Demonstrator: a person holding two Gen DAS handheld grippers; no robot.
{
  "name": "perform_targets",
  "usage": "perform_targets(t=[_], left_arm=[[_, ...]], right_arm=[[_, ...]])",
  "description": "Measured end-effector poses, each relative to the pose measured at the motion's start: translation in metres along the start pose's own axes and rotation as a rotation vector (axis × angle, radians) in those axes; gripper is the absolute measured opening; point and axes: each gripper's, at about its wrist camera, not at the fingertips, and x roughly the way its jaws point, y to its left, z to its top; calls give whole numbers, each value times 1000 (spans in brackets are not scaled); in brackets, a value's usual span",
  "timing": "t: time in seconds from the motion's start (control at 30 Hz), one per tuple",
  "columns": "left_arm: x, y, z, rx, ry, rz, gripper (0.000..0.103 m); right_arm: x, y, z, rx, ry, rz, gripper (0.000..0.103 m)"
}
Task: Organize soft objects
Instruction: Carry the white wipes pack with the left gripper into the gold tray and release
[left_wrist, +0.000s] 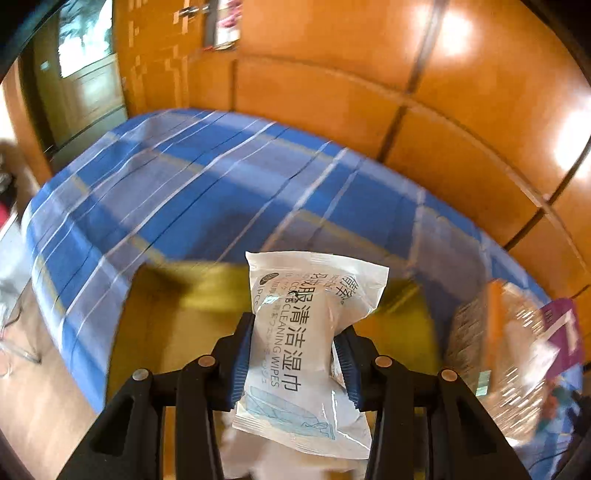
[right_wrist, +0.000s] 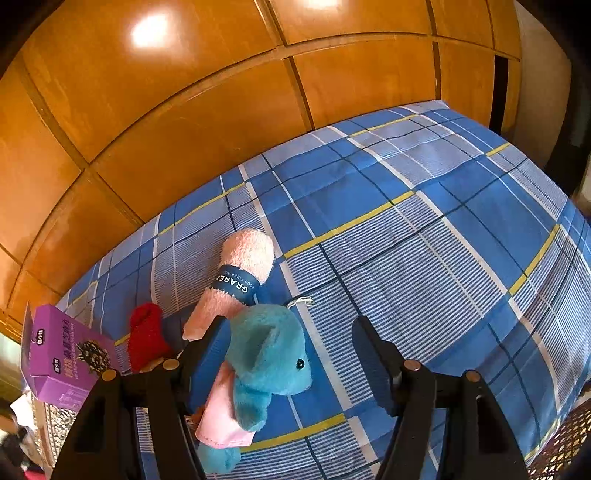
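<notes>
A: Wipes packet (left_wrist: 308, 347), pinched mid-body between the shut jaws of the left gripper (left_wrist: 295, 363), hangs above the cardboard box (left_wrist: 177, 325).

B: Risk?

A: Slick wrapper may slip. Right gripper (right_wrist: 291, 363), jaws wide and empty, has the plush toy (right_wrist: 266, 362) at nine o'clock.

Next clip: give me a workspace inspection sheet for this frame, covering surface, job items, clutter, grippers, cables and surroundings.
Surface: blue plaid bedsheet, lightly wrinkled.
Job's things: wipes packet held over a yellow-brown cardboard box; teal plush toy in pink clothing, pink rolled towel with a dark band and a red sock lie on the sheet.
Clutter: purple carton at the bed edge.
Grippers: left gripper shut on the packet; right gripper open, jaws either side of the plush.
Cables: nothing seen.
Surroundings: orange wooden wardrobe panels behind the bed.
</notes>
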Motion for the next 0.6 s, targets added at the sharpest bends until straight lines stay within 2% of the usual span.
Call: perform_targets(t=[0.07,0.23,0.37,0.47,0.5,0.57,0.6], left_arm=[[3,20,-14,-35,7,2,43],[-11,64,-40,-127,-38,19,43],[-18,83,-62,-129,-42,26,44],[-20,88,-78,-129,-22,2,46],[-20,88,-83,-126,-16,3,47],[-20,87,-92,-124,-11,-10,60],[-20,85,-94,-120,-17,-7,63]], right_arm=[[-1,2,0,-11,-11,-5,69],[-4,4,1,-12,-31,15,69],[-8,1,4,20,-60,49,69],[-10,-3,6,56,-70,98,73],[-9,-3,7,61,-68,110,73],[-9,-1,6,55,-68,110,74],[-7,-1,6,51,-60,102,74]])
